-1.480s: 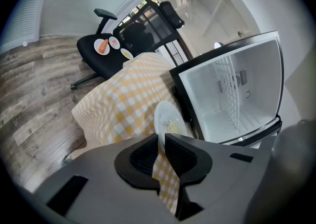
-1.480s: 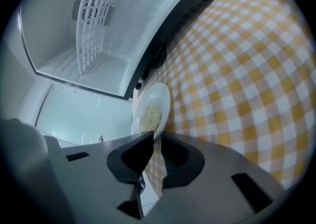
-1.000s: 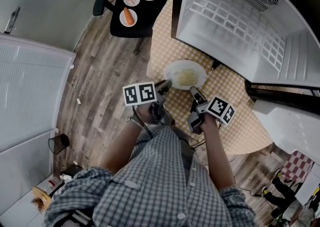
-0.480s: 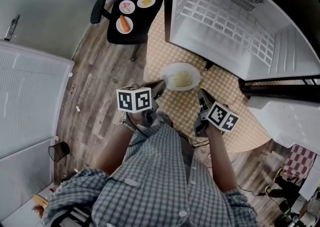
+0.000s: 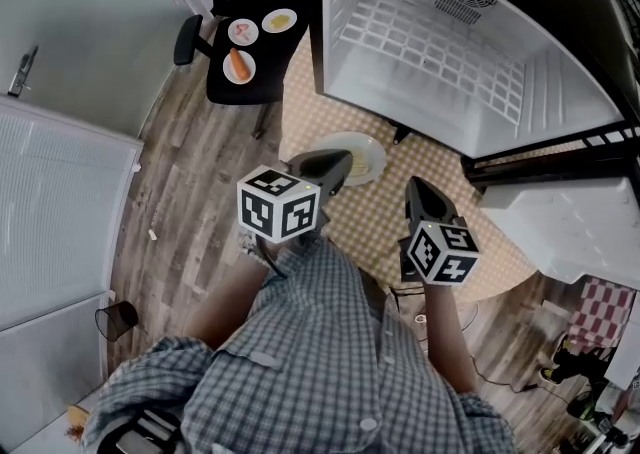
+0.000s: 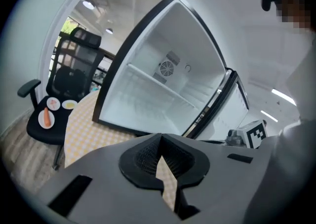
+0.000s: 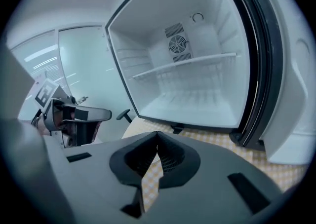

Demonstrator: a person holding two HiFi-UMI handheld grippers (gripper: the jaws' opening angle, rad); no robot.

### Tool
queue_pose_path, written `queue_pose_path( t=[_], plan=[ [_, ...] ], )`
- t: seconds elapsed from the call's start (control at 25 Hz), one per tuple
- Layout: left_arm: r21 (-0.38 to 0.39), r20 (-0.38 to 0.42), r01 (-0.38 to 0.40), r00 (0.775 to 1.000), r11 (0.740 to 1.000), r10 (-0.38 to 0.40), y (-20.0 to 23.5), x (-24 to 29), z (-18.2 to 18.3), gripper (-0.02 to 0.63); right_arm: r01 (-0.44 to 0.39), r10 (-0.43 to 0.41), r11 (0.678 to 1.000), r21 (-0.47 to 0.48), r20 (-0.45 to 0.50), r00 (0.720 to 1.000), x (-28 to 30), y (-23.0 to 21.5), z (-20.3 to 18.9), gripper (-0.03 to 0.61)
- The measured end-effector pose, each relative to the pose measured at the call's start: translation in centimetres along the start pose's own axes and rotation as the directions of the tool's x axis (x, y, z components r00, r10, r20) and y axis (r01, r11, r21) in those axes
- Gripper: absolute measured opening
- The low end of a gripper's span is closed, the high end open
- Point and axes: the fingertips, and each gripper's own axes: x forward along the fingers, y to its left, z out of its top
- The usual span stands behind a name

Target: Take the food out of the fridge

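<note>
The fridge (image 5: 450, 52) stands open on the table, its white inside and wire shelf bare, as also seen in the right gripper view (image 7: 187, 70). On the checkered cloth in front of it lies a white plate of noodles (image 5: 368, 157). My left gripper (image 5: 335, 167) hovers over the plate's left edge and hides part of it; its jaws (image 6: 160, 139) are shut on nothing. My right gripper (image 5: 418, 187) hangs to the right of the plate, apart from it, and is also shut and empty (image 7: 157, 136).
The round table (image 5: 450, 182) wears a yellow checkered cloth. A black office chair (image 5: 232, 87) at its far left holds three small plates, one with a carrot (image 5: 238, 66). The fridge door (image 5: 560, 227) swings out on the right. Wood floor lies to the left.
Both grippers have let go of the plate of noodles, which now rests on the cloth. They have drawn back from it and risen toward the head camera.
</note>
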Motion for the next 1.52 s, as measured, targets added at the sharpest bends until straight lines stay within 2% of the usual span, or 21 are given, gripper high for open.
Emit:
queue_pose_path(
  t=[0.2,0.32,0.48,0.72,1.52],
  plan=[
    [0.127,0.002,-0.008,1.0,0.992,0.008,-2.6,-0.1,2.1,0.005,-0.007,0.012,0.998,-0.059,0.08,0.997,-2.7,0.3,3.3,0.009],
    [0.203,-0.01,-0.009,1.0,0.979,0.011,-4.3,-0.2,2.9,0.005,0.002,0.004,0.999,-0.049,0.122,0.993,-4.5,0.3,5.0,0.009],
    [0.258,-0.004,-0.003,1.0,0.966,0.005,-6.0,-0.6,4.1,0.005,0.015,-0.006,0.999,-0.047,0.19,0.982,-6.4,0.4,7.3,0.009],
    [0.291,-0.021,0.0,1.0,0.957,0.007,-7.4,-0.6,4.6,0.005,0.017,-0.001,0.997,-0.072,0.221,0.975,-7.6,0.6,8.9,0.009],
    [0.302,-0.061,0.021,0.998,0.953,-0.002,-7.9,-0.1,3.7,0.005,0.032,-0.017,0.996,-0.081,0.181,0.983,-6.9,0.1,8.3,0.009]
  ],
)
